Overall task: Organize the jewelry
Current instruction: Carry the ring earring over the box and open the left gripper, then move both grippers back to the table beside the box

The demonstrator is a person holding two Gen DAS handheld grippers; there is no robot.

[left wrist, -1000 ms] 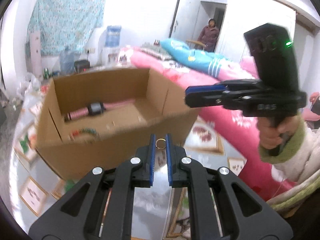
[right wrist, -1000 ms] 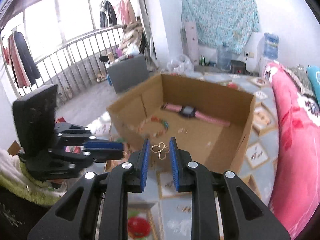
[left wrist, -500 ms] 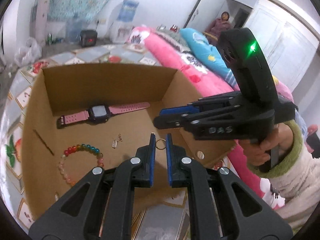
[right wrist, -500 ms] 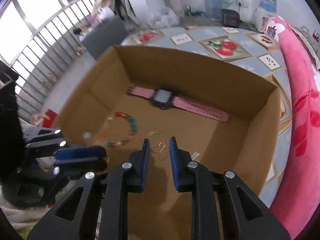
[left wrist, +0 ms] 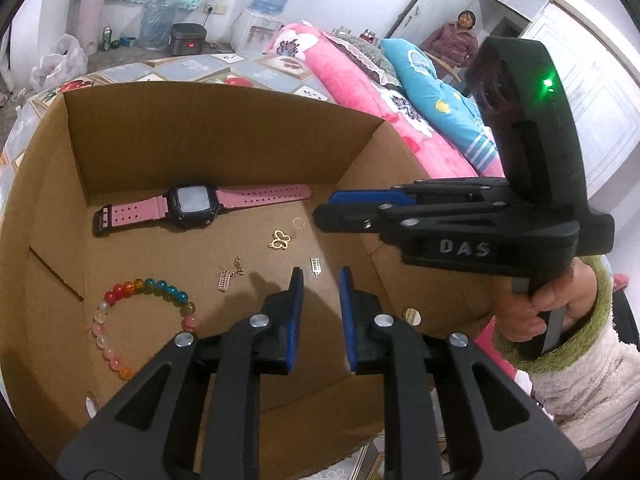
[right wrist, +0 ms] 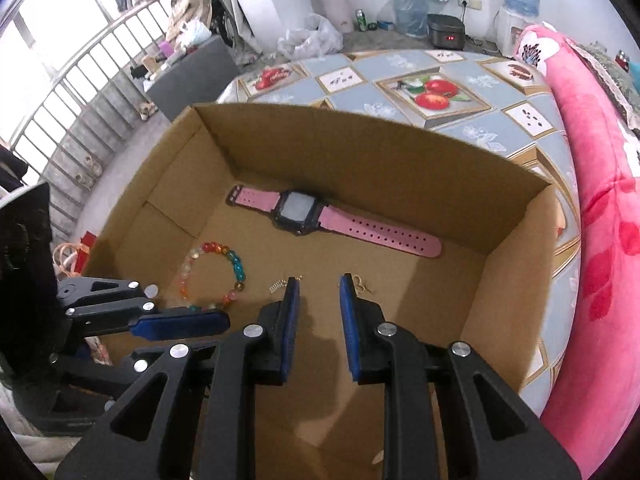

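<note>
An open cardboard box (left wrist: 224, 120) (right wrist: 360, 152) holds a pink watch (left wrist: 196, 202) (right wrist: 298, 212), a coloured bead bracelet (left wrist: 140, 312) (right wrist: 212, 272), a gold butterfly earring (left wrist: 281, 239) (right wrist: 360, 284), a small gold ring (left wrist: 298, 223) and two small charms (left wrist: 228, 276). My left gripper (left wrist: 319, 276) (right wrist: 180, 326) is open and empty above the box floor. My right gripper (right wrist: 319, 284) (left wrist: 344, 212) is open and empty over the box, beside the butterfly earring.
The box stands on a table with a fruit-patterned cloth (right wrist: 432, 92). A pink bed (right wrist: 600, 200) runs along the right. A person (left wrist: 460, 36) sits at the back of the room. A water dispenser (left wrist: 268, 4) stands by the wall.
Both grippers moved in over the box and opened. The small ring left my left gripper and the butterfly earring left my right gripper; both now lie on the box floor.
</note>
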